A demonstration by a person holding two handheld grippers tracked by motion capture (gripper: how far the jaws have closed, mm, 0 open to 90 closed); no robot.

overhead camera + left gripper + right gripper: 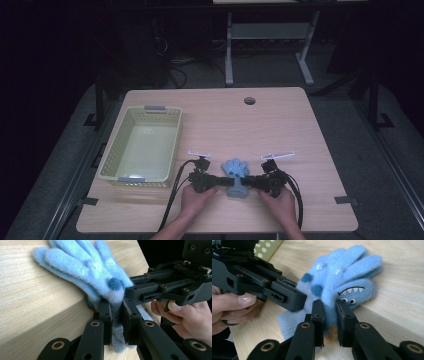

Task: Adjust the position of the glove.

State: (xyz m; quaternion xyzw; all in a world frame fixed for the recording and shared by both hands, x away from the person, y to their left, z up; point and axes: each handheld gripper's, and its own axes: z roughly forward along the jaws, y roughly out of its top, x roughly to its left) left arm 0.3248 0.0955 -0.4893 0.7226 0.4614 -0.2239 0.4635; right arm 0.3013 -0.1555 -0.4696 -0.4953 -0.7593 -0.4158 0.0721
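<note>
1. The blue fleece glove [237,176] lies on the desk [300,140] near its front edge, between the two hands. Both tongs pinch it at the cuff end, the left tongs [116,322] from one side and the right tongs [329,315] from the other, each with its jaws pressed on a fold of the cloth.
2. I think the first risk is slipping. The fleece is soft and thick, and each pair of jaws holds only a small fold, so a quick lift could pull the fold out.
3. If the two hands move apart while both grips stay tight, the cuff can stretch or the glove can twist out of shape.
4. The two tongs stand very close, almost touching over the cuff. A small wrong turn could make them hit each other and loosen one grip.
5. The pale green basket [141,146] stands well apart on the left. If the glove is carried there with only one grip, its fingers may hang down and catch on the basket rim.
6. The desk is light wood with a cable hole [249,100] at the far side. The room around it is dark, with a grey frame [270,35] on the floor behind.
</note>
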